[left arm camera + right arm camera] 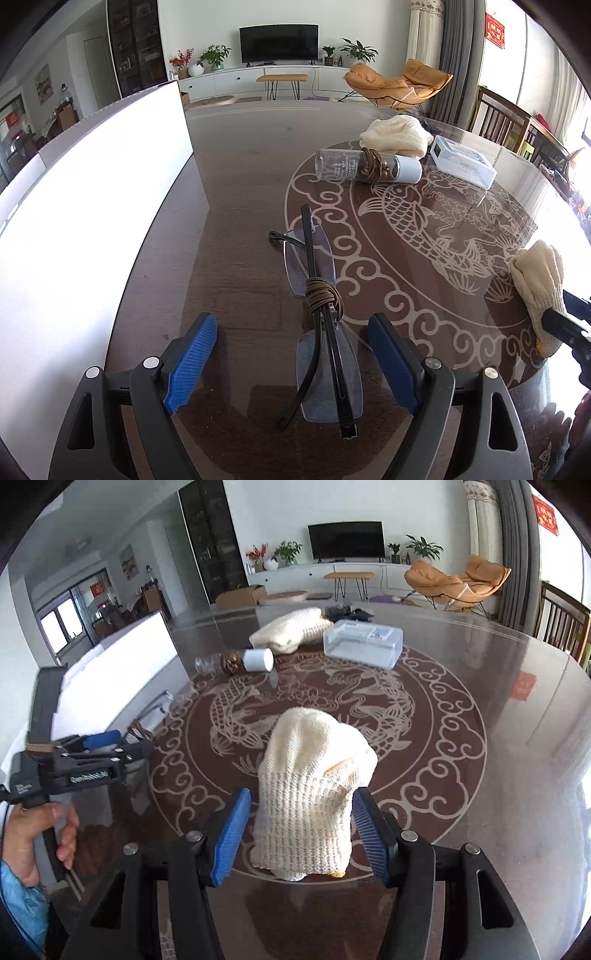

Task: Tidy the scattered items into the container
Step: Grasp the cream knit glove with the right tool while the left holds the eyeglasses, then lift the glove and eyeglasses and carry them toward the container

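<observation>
Each tool straddled its own item, both with jaws apart.

The left tool (291, 363) stood wide over the folded glasses (325, 332), whose long axis ran straight ahead between the blue pads, neither pad touching; a brown cord (323, 295) was knotted round their middle. They lay near the tabletop (240, 155) edge where the white container (92, 206) stood, just to the left. The right tool (301, 836) flanked a cream knitted glove (314, 794), cuff nearest, fingers pointing away toward the tabletop's centre; the right pad seemed to brush it, the left stood clear. The left tool was nearer the container.
</observation>
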The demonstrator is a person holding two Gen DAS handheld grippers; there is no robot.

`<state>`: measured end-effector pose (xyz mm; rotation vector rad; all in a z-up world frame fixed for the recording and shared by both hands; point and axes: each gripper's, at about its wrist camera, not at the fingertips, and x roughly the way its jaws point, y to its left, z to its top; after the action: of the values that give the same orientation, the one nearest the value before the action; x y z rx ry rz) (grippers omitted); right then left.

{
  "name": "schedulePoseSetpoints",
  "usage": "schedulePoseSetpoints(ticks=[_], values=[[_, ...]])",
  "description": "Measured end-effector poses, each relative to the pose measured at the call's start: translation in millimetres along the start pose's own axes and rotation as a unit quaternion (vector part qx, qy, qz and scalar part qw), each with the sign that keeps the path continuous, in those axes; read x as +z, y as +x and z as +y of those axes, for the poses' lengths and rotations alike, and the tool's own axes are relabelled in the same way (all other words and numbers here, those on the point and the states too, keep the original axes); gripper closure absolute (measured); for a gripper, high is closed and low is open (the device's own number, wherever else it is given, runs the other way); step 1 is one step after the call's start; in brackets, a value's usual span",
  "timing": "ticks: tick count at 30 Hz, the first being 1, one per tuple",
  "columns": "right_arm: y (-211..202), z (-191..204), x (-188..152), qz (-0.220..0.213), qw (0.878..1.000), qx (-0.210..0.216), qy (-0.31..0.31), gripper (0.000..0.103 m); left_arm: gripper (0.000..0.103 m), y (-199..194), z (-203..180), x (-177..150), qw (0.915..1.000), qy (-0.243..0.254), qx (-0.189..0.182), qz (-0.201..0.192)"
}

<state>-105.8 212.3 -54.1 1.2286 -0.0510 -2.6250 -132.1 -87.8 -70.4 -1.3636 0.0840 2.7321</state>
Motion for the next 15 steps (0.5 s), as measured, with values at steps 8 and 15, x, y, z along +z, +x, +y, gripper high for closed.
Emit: schedulePoseSetpoints(ticks=[8,15], values=[[18,13,7,0.021,0.997,-0.063,-0.042,0.043,0.0,8,3,2,0.9998,-0.008,0.006,0.017],[19,11,8,0.023,0.997,-0.058,-0.034,0.04,0.0,10,2,3,0.9998,-0.008,0.007,0.017]])
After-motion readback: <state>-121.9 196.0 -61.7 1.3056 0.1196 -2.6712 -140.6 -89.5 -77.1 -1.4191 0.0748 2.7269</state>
